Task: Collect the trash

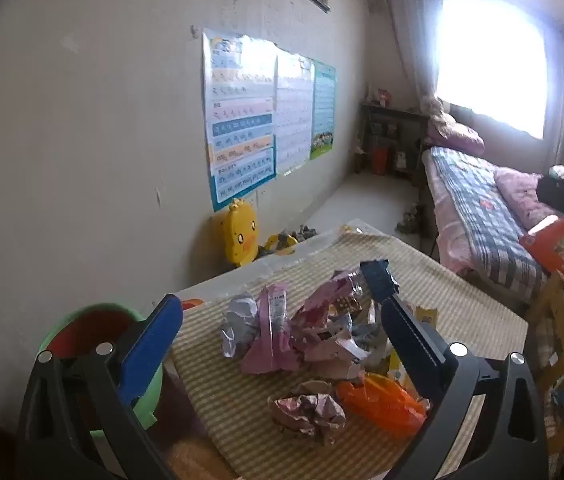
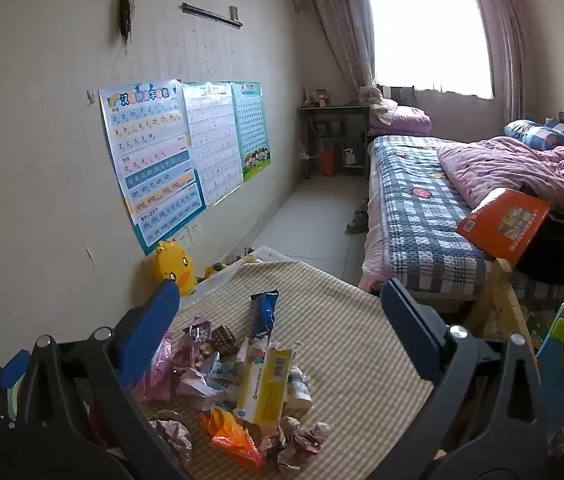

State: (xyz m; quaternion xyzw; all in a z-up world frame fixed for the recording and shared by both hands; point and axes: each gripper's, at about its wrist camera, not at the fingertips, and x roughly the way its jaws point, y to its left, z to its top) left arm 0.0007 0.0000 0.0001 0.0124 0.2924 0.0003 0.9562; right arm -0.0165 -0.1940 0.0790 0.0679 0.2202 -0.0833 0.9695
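Pile of trash (image 1: 314, 336) in the middle of the striped tabletop (image 1: 442, 280). Orange bag (image 1: 378, 400) at 5 o'clock of the pile. Green bin (image 1: 81, 332) off at 9 o'clock. Left claw (image 1: 277, 320) and right claw (image 2: 277, 316) both wide open above the pile, holding nothing.

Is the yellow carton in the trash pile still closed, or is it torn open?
Torn open. In the right wrist view the yellow carton has a ragged, gaping top edge, and it lies among crumpled wrappers on the striped mat.
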